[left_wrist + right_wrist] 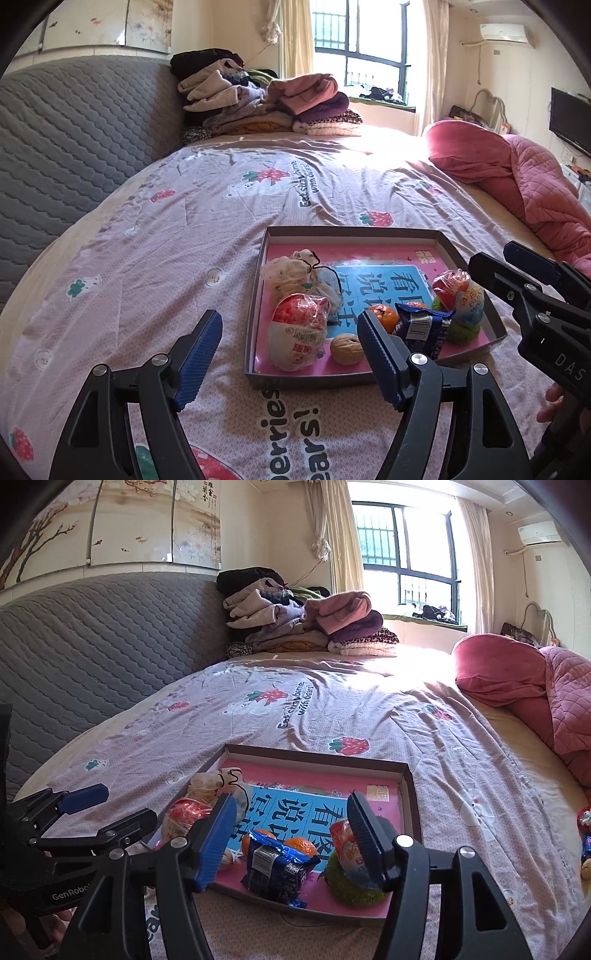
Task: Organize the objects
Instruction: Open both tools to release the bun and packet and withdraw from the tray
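A shallow cardboard tray (351, 232) (317, 755) with a pink printed bottom lies on the bed. Inside it are a red-and-white snack bag (299, 332), a walnut (345, 349), oranges (384, 317) (301, 845), a blue packet (421, 325) (275, 867), a green yarn ball (465, 330) (347, 886) with a second snack bag (458, 291) (347, 845) on it, and a drawstring pouch (291, 271) (210, 784). My left gripper (290, 325) hovers open before the tray's near left corner. My right gripper (291, 805) hovers open over the near right side, pads touching nothing.
The bed has a strawberry-print cover. Folded clothes (266, 107) are stacked at the far end, a pink quilt (517, 173) lies on the right and a grey padded headboard (74, 140) rises on the left. More small items (585, 819) sit at the bed's right edge.
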